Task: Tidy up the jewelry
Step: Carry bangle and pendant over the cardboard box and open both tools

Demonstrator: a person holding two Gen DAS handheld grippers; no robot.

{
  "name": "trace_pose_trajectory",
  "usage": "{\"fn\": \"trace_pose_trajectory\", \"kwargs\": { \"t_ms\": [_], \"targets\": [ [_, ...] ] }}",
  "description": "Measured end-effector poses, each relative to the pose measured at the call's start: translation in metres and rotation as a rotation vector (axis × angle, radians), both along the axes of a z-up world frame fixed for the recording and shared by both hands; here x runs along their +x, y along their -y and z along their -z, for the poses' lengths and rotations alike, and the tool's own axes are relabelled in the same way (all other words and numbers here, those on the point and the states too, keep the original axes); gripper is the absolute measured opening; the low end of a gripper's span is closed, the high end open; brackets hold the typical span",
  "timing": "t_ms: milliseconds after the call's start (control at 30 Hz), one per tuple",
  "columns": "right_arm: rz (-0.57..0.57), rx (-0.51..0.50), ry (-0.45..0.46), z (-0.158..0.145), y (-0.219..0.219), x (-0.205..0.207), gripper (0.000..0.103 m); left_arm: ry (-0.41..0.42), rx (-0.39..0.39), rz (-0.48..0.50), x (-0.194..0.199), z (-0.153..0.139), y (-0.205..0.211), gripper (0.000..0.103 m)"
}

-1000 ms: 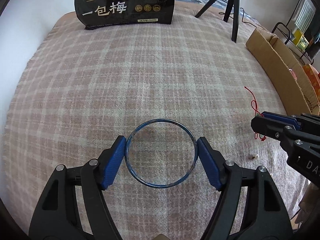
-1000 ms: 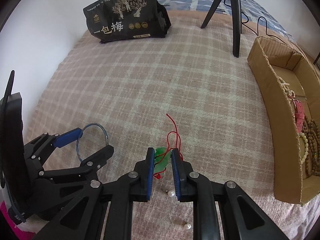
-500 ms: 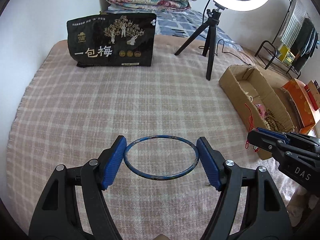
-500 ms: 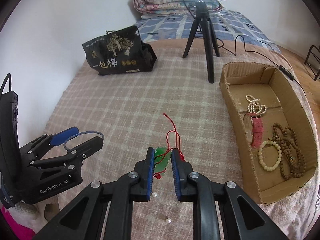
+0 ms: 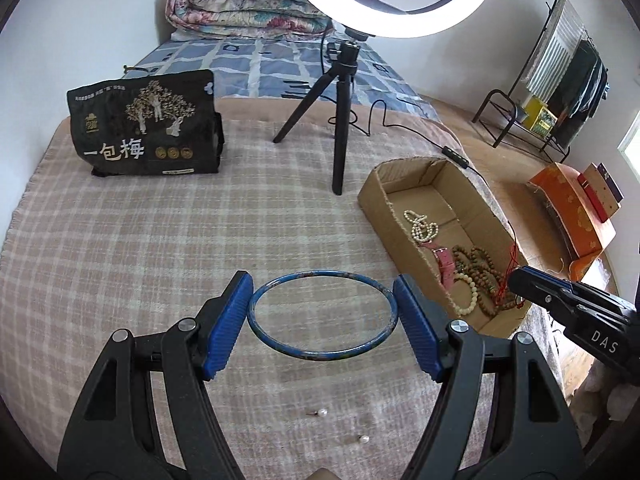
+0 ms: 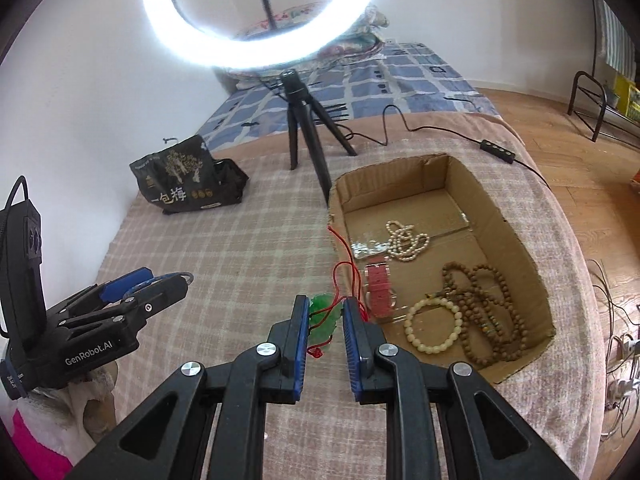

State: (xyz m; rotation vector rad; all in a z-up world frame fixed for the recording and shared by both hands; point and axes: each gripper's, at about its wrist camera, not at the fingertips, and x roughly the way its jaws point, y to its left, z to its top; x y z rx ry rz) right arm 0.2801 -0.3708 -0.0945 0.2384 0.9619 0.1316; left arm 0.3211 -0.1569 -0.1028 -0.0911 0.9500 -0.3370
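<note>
Bangle: thin blue ring (image 5: 322, 315), held flat btwn the blue pads of the left claw (image 5: 323, 322), one pad touching each side; lifted clear of the blanket.
Left claw: spread wide but pinching the bangle across its full width. In right wrist view it sits far left (image 6: 158, 282), ring edge just showing.
Pendant: green stone (image 6: 325, 316) on a red cord (image 6: 345, 266), pinched in the right claw (image 6: 326, 334); cord loops upward from the pads.
Right claw: pads pressed nearly together on the pendant. In left wrist view it enters from the right (image 5: 516, 282), tip over the box's near end.
Box: open cardboard box (image 6: 496, 216), just right of & beyond the right claw; well right of the left claw.
In box: white bead strand (image 6: 406, 240), pink watch strap (image 6: 378, 288), cream bead bracelet (image 6: 432, 326), brown bead strand (image 6: 486, 312).
Loose pearls: two small ones (image 5: 322, 412) (image 5: 365, 438) on the blanket, below the left claw's pads.
Surface: pink plaid blanket (image 5: 140, 248) on a bed, under both claws.
Beyond claws: black snack bag (image 5: 146, 124) far left; ring light (image 5: 390, 8) on a black tripod (image 5: 340, 116) ahead; folded quilt (image 5: 244, 8) at the far wall.
</note>
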Motion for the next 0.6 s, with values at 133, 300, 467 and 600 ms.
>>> {"fn": "trace_pose_trajectory", "kwargs": {
  "t_ms": [133,300,467,600],
  "targets": [
    [0.035,0.003,-0.008,0.005,0.027,-0.003,0.016,0.001,-0.010,0.026,0.011,0.000,0.026,0.074],
    [0.061,-0.005,-0.028,0.015,0.053,-0.007,0.016,0.000,-0.013,0.060,0.022,0.002,0.062,0.074],
    [0.072,-0.007,-0.042,0.022,0.067,-0.011,0.016,-0.012,-0.021,0.085,0.031,0.009,0.094,0.074],
    [0.073,-0.014,-0.048,0.026,0.071,-0.013,0.016,-0.021,-0.024,0.096,0.035,0.014,0.110,0.074]
  ]
}}
